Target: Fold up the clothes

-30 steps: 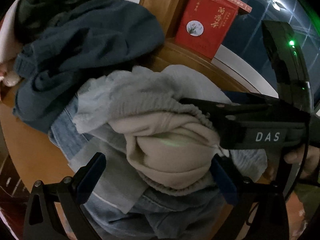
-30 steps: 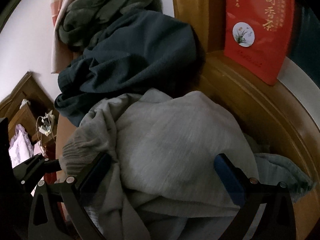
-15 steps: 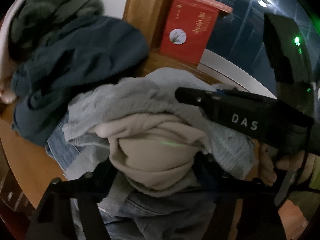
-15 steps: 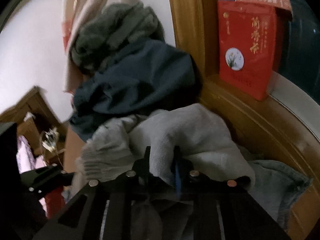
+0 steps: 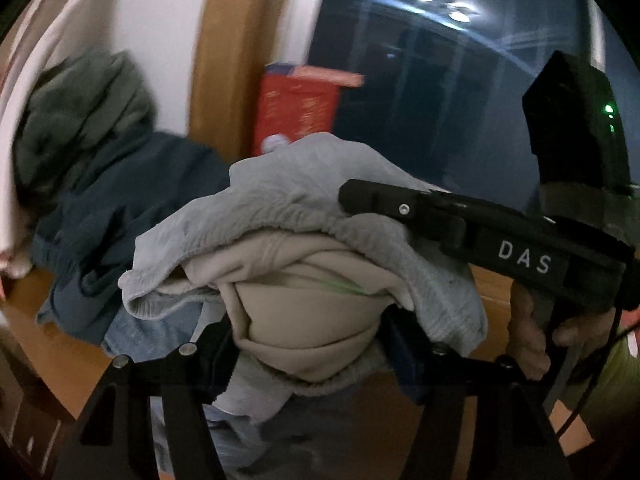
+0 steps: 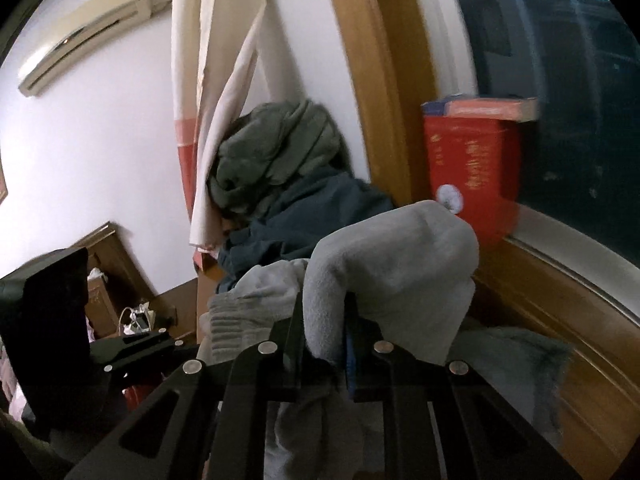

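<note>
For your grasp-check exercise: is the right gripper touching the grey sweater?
Touching. The right wrist view shows the right gripper shut on a fold of the grey sweater, fabric pinched between its fingers.

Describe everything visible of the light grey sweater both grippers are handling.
The light grey sweater looks like soft fleecy knit with a ribbed cuff or hem and a beige lining. It is bunched and lifted above the other clothes. The right gripper is shut on a fold of it; the left gripper clamps the beige bulge, with grey fabric draped over it. Behind it lies a dark blue garment. Its full shape is hidden.
</note>
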The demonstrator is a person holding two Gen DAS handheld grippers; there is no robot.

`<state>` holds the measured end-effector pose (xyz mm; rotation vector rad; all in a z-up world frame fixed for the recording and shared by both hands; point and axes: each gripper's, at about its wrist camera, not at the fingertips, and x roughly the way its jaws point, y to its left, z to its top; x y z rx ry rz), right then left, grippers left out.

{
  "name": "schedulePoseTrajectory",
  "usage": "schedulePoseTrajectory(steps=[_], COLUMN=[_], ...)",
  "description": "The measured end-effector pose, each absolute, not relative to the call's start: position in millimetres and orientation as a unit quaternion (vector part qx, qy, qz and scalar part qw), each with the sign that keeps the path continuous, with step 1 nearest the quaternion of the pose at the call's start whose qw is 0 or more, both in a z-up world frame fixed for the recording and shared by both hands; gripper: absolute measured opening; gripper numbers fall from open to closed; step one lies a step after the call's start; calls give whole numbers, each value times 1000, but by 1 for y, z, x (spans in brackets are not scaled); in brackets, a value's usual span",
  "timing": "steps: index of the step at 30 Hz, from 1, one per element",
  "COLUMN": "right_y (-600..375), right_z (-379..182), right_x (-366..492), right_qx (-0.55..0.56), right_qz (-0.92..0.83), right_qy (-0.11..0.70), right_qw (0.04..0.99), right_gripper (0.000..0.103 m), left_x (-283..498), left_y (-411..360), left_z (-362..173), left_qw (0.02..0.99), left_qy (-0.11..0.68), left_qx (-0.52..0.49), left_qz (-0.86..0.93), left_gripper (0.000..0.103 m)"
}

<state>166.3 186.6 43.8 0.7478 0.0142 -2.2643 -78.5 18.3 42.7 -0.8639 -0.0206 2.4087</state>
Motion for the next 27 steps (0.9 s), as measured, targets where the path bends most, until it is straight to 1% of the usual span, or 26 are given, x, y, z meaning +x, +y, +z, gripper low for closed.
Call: schedulePoseTrajectory(steps=[3, 7, 11, 13, 14, 17, 19, 21, 25, 27], right_y=[213, 251, 286, 298, 303, 311, 317, 322, 325, 322], right_z=[48, 31, -2, -20, -29, -47, -52, -51, -43, -38], right_x=[185, 208, 222, 224, 225, 230, 235, 239, 241, 238], right_qx=[298, 332, 385, 416, 431, 458, 465, 469, 463, 459], right_qz=[-891, -897, -892, -881, -875, -867, -865, -865, -866, -866], right_qy=[0, -5, -33, -54, -63, -70, -69, -71, -79, -82], right_qw=[343, 290, 236, 217, 209, 184, 175, 167, 170, 181], right_gripper=[15, 15, 17, 19, 22, 22, 26, 37, 41, 45], left_x=[-64, -43, -29, -21, -16, -9, -13, -6, 4, 8], left_y=[39, 74, 102, 104, 104, 102, 99, 93, 70, 58], left_z=[41, 29, 5, -5, -8, -11, -17, -19, -28, -34], left_qw=[328, 373, 384, 387, 388, 384, 376, 363, 343, 326], left_qy=[7, 45, 94, 104, 107, 117, 116, 108, 103, 93], left_qx=[-326, -345, -378, -395, -402, -415, -427, -440, -452, -458], left_qz=[887, 860, 837, 827, 822, 817, 814, 814, 817, 822], left_gripper=[62, 63, 65, 65, 65, 65, 65, 65, 65, 65])
